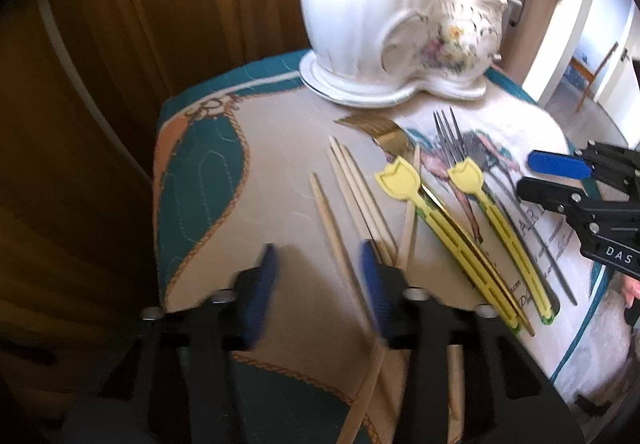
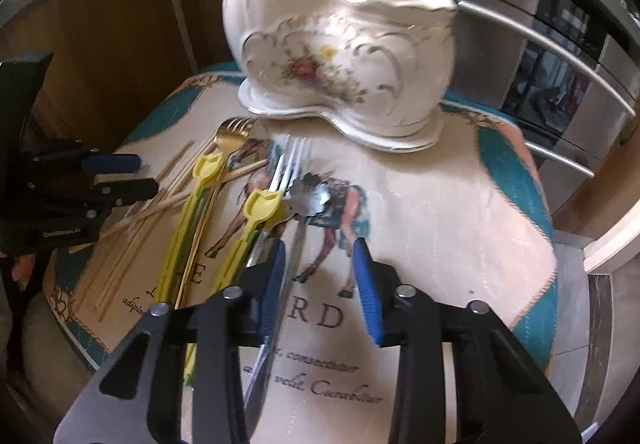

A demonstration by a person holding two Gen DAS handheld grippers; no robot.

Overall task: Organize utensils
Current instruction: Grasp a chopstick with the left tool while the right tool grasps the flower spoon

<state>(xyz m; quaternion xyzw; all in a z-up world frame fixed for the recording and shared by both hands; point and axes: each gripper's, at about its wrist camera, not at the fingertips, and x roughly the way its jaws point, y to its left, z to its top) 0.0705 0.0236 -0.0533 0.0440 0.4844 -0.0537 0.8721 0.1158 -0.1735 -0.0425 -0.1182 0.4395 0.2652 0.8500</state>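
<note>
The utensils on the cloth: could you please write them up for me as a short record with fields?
surface: printed cloth with a teal border
holder: white ceramic vase, upright at the far edge
wooden sticks: loose, flat, beside the gold fork
forks: gold fork and silver forks, all lying flat
yellow tulip-topped pieces: two, along the fork handles
left tongs: open, above the sticks
right tongs: open, above the silver forks' handles

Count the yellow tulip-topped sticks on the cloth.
2. One yellow stick lies over the gold fork; the other yellow stick lies to its right, beside the silver forks. More may be hidden.
</note>
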